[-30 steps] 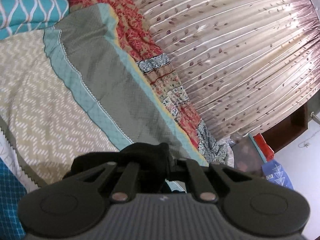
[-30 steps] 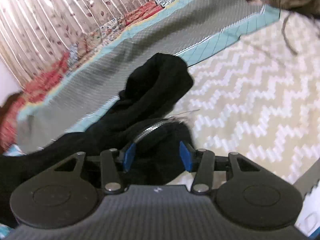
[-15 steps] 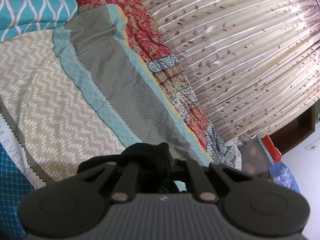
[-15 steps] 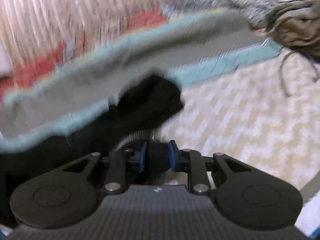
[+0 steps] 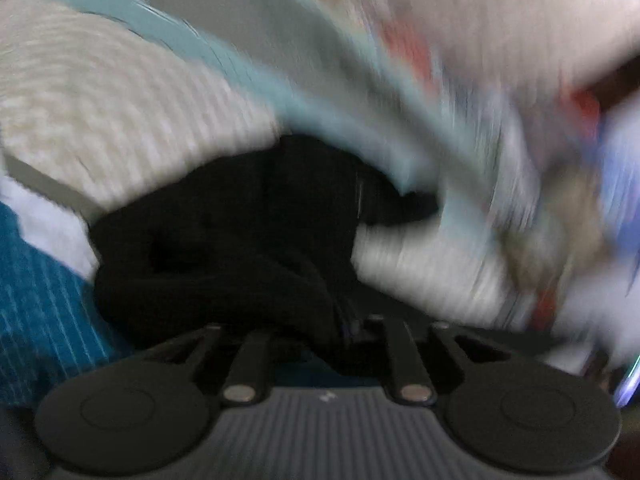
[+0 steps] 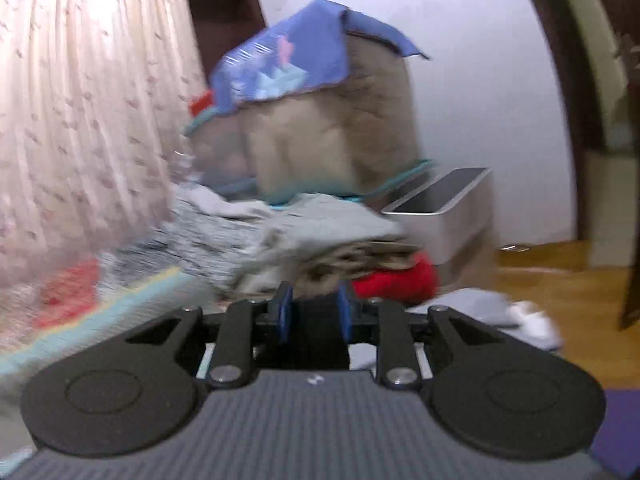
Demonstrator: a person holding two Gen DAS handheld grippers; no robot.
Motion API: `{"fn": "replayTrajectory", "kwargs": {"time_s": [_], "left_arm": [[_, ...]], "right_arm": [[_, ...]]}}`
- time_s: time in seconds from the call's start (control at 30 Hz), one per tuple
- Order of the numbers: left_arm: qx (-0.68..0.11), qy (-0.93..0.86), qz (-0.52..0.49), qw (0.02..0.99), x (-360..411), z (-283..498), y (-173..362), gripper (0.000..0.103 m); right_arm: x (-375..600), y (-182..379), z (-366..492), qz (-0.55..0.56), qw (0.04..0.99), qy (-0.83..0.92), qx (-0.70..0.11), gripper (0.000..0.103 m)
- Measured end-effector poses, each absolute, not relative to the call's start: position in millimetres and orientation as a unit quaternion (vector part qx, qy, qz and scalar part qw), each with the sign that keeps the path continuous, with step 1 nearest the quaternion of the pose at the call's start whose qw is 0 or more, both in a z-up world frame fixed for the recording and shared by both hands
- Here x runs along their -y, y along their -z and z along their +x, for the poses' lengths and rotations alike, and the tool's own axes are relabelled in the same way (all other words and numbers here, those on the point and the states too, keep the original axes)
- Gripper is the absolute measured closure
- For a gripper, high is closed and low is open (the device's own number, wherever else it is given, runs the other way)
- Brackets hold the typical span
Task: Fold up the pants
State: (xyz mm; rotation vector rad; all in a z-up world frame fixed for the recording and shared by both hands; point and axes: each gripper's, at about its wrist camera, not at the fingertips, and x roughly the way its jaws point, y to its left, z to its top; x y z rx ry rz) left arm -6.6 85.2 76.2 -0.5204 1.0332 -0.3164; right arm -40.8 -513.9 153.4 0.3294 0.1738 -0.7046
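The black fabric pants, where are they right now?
The black fabric pants bunch in front of the left gripper on the zigzag bedspread; black cloth also sits between the right gripper pads.

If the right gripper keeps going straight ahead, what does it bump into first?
Probably the pile of clothes at the end of the bed, right past the right gripper, which is shut on black pants. The picture is blurry, so how far away it is stays unclear.

Black pants, beige zigzag bedspread with pale teal band, teal striped cloth, pink curtain with small leaf print, blue printed cover, red garment, blue pads.
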Motion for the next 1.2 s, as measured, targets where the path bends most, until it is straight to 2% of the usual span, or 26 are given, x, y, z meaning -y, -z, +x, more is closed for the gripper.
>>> {"fn": "replayTrajectory", "kwargs": {"time_s": [0.07,0.13,0.2,0.3,0.47,0.57,0.7,0.9,0.93,1.0,1.1,1.13,1.17,1.2], "left_arm": [[-0.541,0.185,-0.138,0.809,-43,-12,-57,0.071],[-0.56,0.214,-0.074,0.797,-21,-27,-47,0.064],[-0.552,0.237,-0.041,0.798,-20,-41,-50,0.059],[-0.518,0.25,-0.065,0.816,-53,-52,-71,0.057],[-0.424,0.152,-0.172,0.876,-148,-31,-113,0.029],[-0.396,0.085,-0.195,0.893,-184,4,-116,0.029],[-0.408,0.032,-0.192,0.892,-200,68,-86,0.029],[-0.48,0.027,-0.155,0.863,-166,117,-12,0.028],[-0.48,0.032,-0.146,0.864,-158,111,-7,0.024],[-0.473,0.06,-0.122,0.871,-140,103,-3,0.023],[-0.472,0.075,-0.076,0.875,-110,92,-2,0.038],[-0.469,0.077,-0.061,0.878,-103,88,-4,0.05],[-0.467,0.079,-0.058,0.879,-101,85,-6,0.057],[-0.468,0.082,-0.067,0.877,-102,83,-9,0.061]], "right_arm": [[524,-136,-33,0.15,0.912,0.357,-0.136,0.073],[527,-122,-32,0.152,0.902,0.363,-0.177,0.051],[519,-116,-40,0.159,0.904,0.359,-0.172,0.041],[506,-116,-48,0.15,0.908,0.358,-0.157,0.041],[489,-126,-40,0.17,0.914,0.349,-0.12,0.041],[476,-135,-23,0.18,0.927,0.305,-0.118,0.041],[439,-139,12,0.179,0.949,0.196,-0.169,0.04],[330,-119,71,0.105,0.96,0.008,-0.258,0.035],[308,-114,80,0.083,0.959,-0.025,-0.269,0.034],[268,-102,98,0.04,0.954,-0.084,-0.286,0.033],[207,-71,126,-0.03,0.938,-0.146,-0.313,0.032],[189,-59,135,-0.058,0.93,-0.162,-0.324,0.033],[175,-49,141,-0.085,0.925,-0.164,-0.331,0.035],[166,-38,149,-0.107,0.92,-0.157,-0.342,0.048]]}}
